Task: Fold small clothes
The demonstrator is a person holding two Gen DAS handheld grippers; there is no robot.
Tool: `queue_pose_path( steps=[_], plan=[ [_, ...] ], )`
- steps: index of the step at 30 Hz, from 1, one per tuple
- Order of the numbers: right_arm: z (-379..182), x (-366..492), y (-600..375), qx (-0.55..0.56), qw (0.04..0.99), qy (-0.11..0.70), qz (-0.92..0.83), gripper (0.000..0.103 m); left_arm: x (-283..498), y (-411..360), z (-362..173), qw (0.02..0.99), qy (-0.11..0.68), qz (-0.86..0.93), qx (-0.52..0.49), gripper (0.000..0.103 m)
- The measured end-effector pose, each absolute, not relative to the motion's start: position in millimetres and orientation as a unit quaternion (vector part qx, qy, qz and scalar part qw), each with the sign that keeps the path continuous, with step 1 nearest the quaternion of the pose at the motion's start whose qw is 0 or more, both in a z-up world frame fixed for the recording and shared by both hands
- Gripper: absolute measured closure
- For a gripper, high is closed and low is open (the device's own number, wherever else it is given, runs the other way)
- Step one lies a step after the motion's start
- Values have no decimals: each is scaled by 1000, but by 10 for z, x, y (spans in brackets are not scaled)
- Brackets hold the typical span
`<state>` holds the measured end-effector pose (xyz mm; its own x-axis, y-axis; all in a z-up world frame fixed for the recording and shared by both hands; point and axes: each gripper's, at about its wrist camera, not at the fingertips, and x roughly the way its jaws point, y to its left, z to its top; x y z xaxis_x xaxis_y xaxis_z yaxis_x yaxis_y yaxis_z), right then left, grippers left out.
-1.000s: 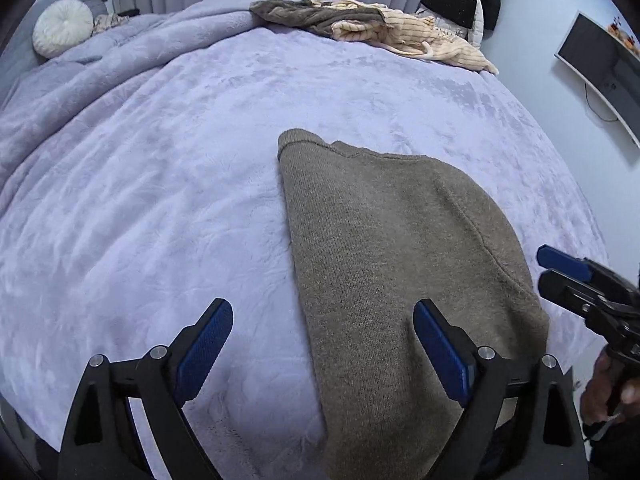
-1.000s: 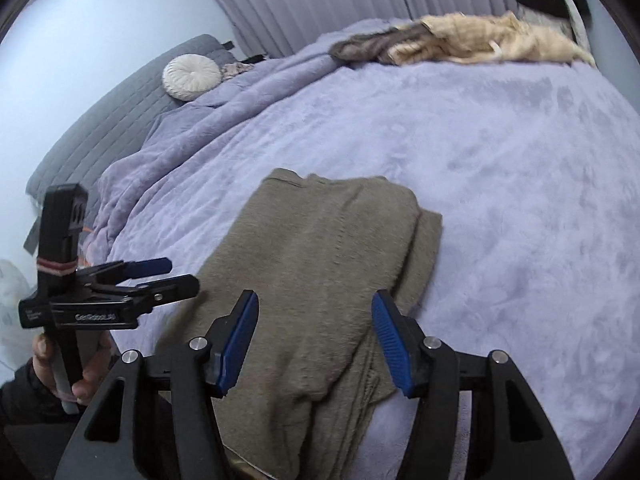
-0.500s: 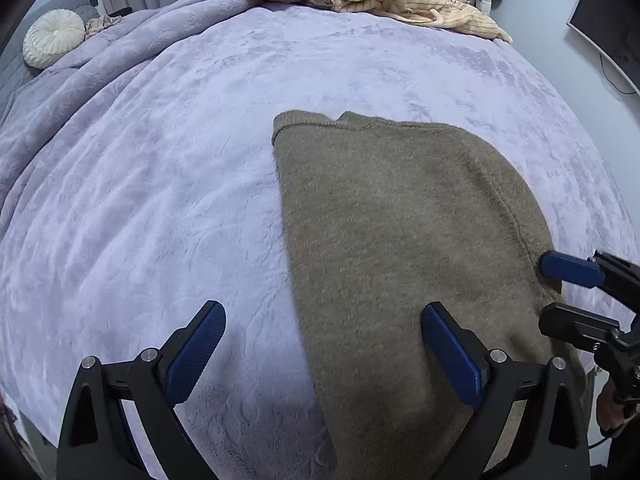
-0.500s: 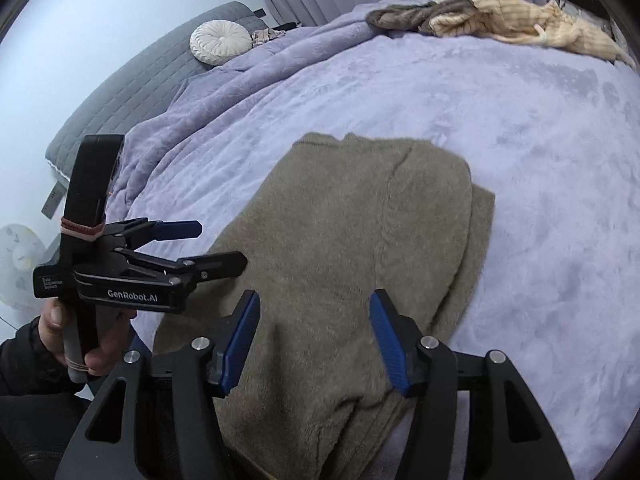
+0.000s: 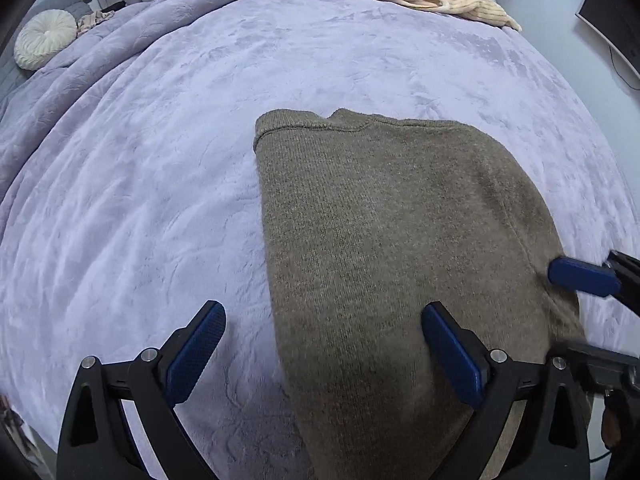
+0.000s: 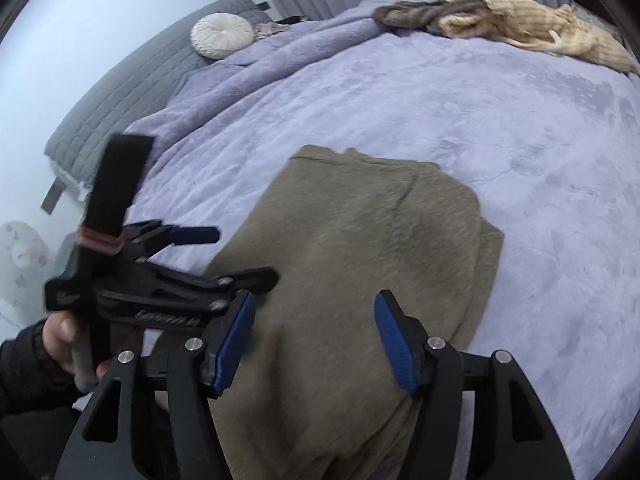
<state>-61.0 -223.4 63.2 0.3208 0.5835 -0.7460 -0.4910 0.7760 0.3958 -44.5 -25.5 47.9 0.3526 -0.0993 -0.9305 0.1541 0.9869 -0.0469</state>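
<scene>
One garment in hand so far: olive knit sweater flat on lavender bedspread, near edge toward the holder, collar at the far end. Partly folded already, judging by the right wrist view: one side turned over the body, a lower layer peeking out along the right border, sleeves not visible loose anywhere. Left to do, probably: one or two crosswise folds bringing hem toward collar, then setting aside. Left gripper spread wide, gripping nothing, straddling the sweater's left edge, one pad over bedspread and one over knit; whether touching or just above, cannot tell. Right gripper likewise parted, clamping nothing, poised over the near portion of the cloth. More work waiting: heap of clothes at the far side of the bed, brown and cream striped pieces tangled, unfolded. Overall, early to middle of the job, by this reading.
</scene>
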Motion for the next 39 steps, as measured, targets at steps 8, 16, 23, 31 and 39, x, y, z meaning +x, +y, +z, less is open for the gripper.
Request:
queue_pose_path(
  steps=[8,16,23,31,39],
  plan=[
    [547,-1310,-2158,-62,812,487,316,33,-667,-195,665,828,555,-71,19,3],
    [966,-1328,-2269,-96,839,486,226,23,-829,-283,996,839,541,-63,11,1],
    [1065,-1187,-2242,-101,850,486,178,23,-1002,-235,1139,855,516,-37,-34,1],
    [1033,-1212,-2175,-118,847,490,169,23,-1049,-228,1159,860,510,-3,-17,1],
    [1005,-1170,-2152,-120,844,495,165,23,-1092,-319,1160,852,523,-21,6,1]
  ],
)
